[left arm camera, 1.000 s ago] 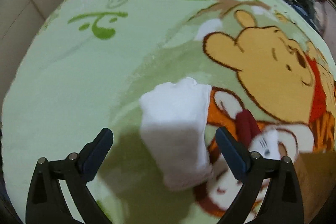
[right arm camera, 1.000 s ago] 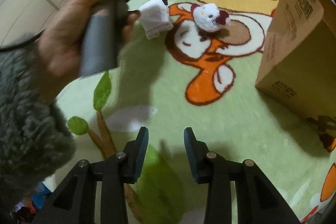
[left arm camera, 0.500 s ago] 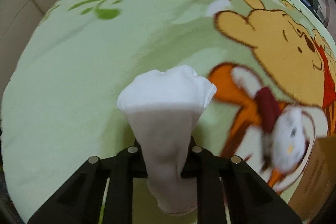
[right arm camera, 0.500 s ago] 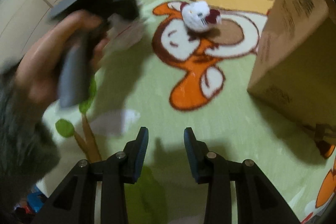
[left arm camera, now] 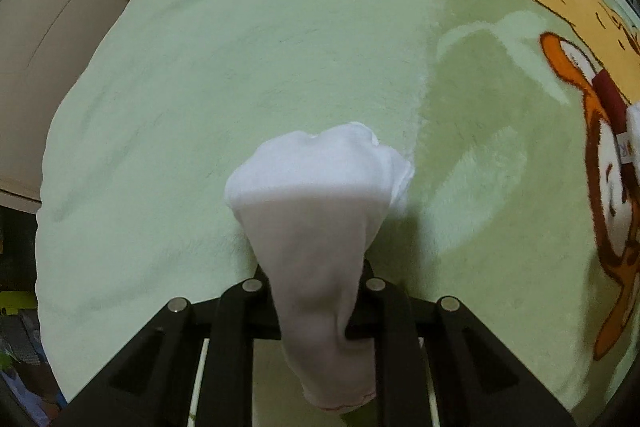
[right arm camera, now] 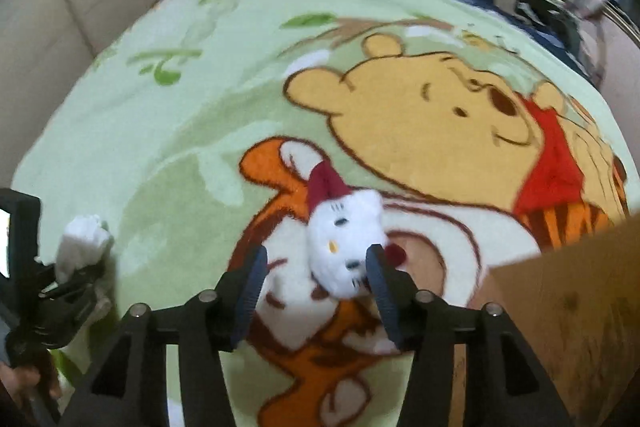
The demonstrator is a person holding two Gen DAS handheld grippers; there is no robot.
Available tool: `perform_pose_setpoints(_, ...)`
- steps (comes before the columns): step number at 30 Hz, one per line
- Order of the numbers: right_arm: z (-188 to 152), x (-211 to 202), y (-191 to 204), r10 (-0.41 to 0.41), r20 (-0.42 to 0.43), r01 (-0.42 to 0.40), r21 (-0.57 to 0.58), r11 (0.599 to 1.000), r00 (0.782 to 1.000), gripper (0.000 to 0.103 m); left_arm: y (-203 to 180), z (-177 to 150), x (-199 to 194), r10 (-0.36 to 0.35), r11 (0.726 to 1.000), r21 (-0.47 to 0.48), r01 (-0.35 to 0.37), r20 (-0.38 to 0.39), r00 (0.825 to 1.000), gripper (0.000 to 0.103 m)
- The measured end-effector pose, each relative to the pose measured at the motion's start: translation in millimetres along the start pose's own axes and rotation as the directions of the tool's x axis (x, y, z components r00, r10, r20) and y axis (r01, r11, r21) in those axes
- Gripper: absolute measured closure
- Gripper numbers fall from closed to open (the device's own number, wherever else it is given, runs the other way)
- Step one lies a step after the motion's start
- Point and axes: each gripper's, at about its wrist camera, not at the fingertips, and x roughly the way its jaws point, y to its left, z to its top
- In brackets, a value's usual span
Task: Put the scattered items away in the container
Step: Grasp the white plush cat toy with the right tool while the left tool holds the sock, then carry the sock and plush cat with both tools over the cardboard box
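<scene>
The left gripper (left arm camera: 316,311) is clamped tight on a white sock (left arm camera: 320,223), which bunches out above the pinch toward twelve o'clock in the left wrist view and hangs a little below it toward six. Beneath it lies the green cartoon blanket (left arm camera: 240,67). In the right wrist view the same sock shows at about nine o'clock, held in that gripper at the frame's left edge.

The right gripper (right arm camera: 316,291) has its jaws opening, spread partway around a white plush cat toy (right arm camera: 344,239) with a dark red bow. The toy sits between the blue pads (right arm camera: 252,291) — the right pad looks to be at or very near its cheek, the left pad stands clear, so nothing is gripped there yet. The toy rests on the blanket's orange tiger figure, near the centre of the view.

The cardboard box (right arm camera: 568,311) fills the corner at four to five o'clock in the right wrist view, just beside the toy. Its inside is not in view, so I cannot tell what it already holds.

As I judge it, the task is early to midway — one item is lifted but not delivered, a second is framed but not taken. Both must go into the box.
</scene>
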Motion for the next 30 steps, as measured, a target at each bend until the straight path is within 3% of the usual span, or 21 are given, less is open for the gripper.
perform_pose_setpoints(3,8,22,1,0.01,-0.061,-0.013,-0.047,0.999,0.998,0.05,-3,2,3,-0.006,1.0,-0.005,0.006,0.0,1.0,0.085)
perform_pose_setpoints(7,16,33,-9,-0.068,-0.069,0.064,-0.05,0.997,0.995,0.05,-4,2,4,-0.02,1.0,-0.007,0.02,0.002,1.0,0.085)
perform_pose_setpoints(15,15,72,-16,-0.153,-0.187,0.135,-0.106,0.985,0.97,0.049,-10,5,7,-0.02,1.0,-0.012,0.019,-0.005,1.0,0.084)
perform_pose_setpoints(16,14,69,-19,-0.129,-0.171,0.117,-0.077,0.99,0.977,0.049,-11,5,7,-0.021,1.0,-0.011,0.02,-0.006,1.0,0.084)
perform_pose_setpoints(18,14,57,-21,-0.052,-0.124,0.049,-0.028,0.998,0.991,0.06,-12,6,8,-0.022,1.0,-0.01,0.022,-0.006,1.0,0.084)
perform_pose_setpoints(21,7,41,-11,0.046,-0.103,-0.046,0.001,0.999,0.994,0.063,-16,6,8,-0.016,1.0,-0.008,0.016,-0.004,1.0,0.084)
perform_pose_setpoints(24,-10,21,6,0.148,-0.096,-0.143,0.054,0.988,0.984,0.063,-19,7,8,-0.015,1.0,-0.014,0.015,-0.006,1.0,0.084)
perform_pose_setpoints(30,-68,3,38,0.215,-0.156,-0.191,0.154,0.969,0.964,0.064,-22,5,0,-0.02,1.0,-0.008,0.02,-0.005,1.0,0.083)
